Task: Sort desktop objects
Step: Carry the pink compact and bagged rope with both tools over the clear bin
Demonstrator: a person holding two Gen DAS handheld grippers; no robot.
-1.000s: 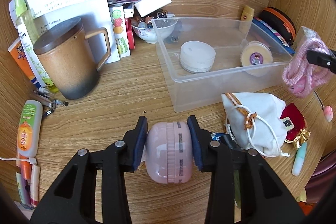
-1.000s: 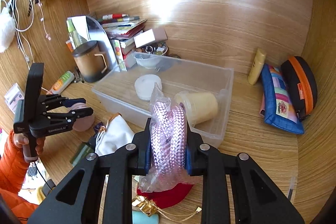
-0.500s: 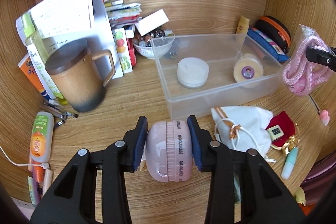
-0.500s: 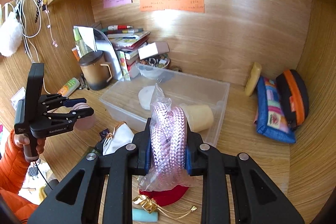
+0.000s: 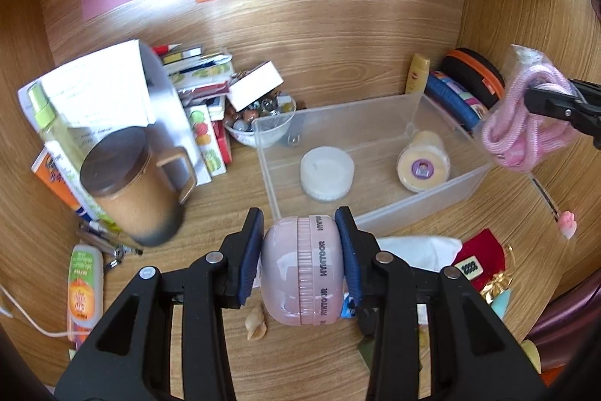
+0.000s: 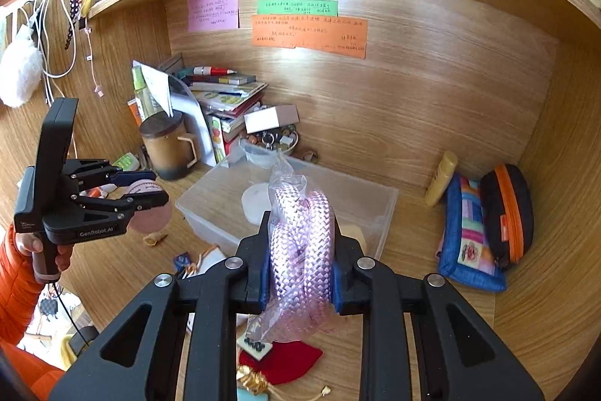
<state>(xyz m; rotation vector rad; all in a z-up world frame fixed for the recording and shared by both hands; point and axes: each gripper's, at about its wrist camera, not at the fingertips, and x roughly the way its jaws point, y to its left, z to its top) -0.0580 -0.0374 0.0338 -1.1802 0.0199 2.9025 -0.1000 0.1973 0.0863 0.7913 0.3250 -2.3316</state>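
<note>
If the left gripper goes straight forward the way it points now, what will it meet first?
Probably the near wall of the clear plastic box, just beyond the pink round case that the left gripper holds. Depth is hard to judge; it might pass over the rim.

Black hand-held gripper (image 5: 302,260), blue pads (image 5: 251,250), orange sleeve (image 6: 15,273).

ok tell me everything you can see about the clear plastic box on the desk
The clear plastic box is a shallow, open-topped rectangular tub of see-through plastic with no lid in view. It sits flat on the wooden desk, near the back wall. Inside lie a flat white round tin and a yellow round tub tipped on its side. A bowl of beads stands right at its back left corner. Neither gripper touches it.
</note>
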